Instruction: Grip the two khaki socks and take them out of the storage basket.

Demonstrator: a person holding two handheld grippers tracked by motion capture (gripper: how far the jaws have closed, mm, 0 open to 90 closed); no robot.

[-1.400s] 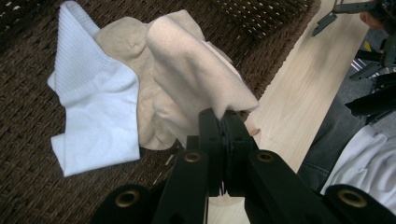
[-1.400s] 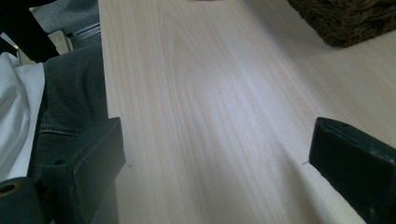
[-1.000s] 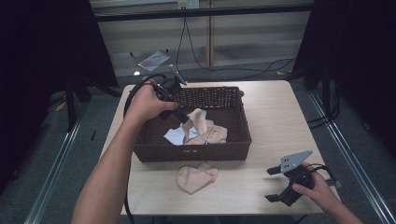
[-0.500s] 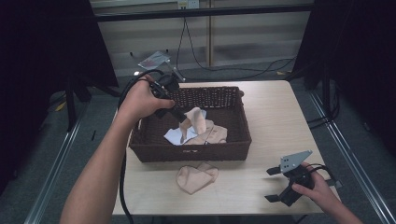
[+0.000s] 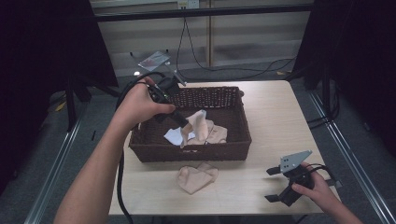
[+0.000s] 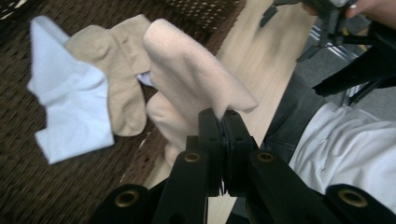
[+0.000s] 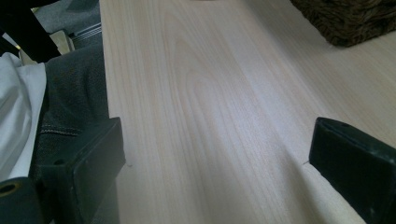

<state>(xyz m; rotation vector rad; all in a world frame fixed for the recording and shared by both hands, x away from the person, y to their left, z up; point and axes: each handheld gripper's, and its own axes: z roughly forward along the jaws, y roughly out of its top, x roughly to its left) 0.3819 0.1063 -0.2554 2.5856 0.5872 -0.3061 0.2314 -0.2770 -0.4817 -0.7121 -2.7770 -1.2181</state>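
Note:
My left gripper (image 5: 186,125) hangs over the dark wicker basket (image 5: 233,142), shut on a pale beige sock (image 5: 200,122) that dangles from it. In the left gripper view the jaws pinch that beige sock (image 6: 196,84) at its edge, left gripper (image 6: 223,125). Below it in the basket lie a tan sock (image 6: 116,70) and a white sock (image 6: 70,102). Another beige sock (image 5: 196,177) lies on the table in front of the basket. My right gripper (image 5: 275,184) rests at the table's near right, jaws wide apart over bare wood, right gripper (image 7: 215,154).
The light wooden table (image 5: 275,116) has free room to the right of the basket. A corner of the basket (image 7: 345,18) shows at the top right of the right gripper view. Cables (image 5: 219,70) run across the floor behind the table.
My left hand has lifted and drawn back to the left, raising the beige sock higher above the basket. The right hand has stayed where it was.

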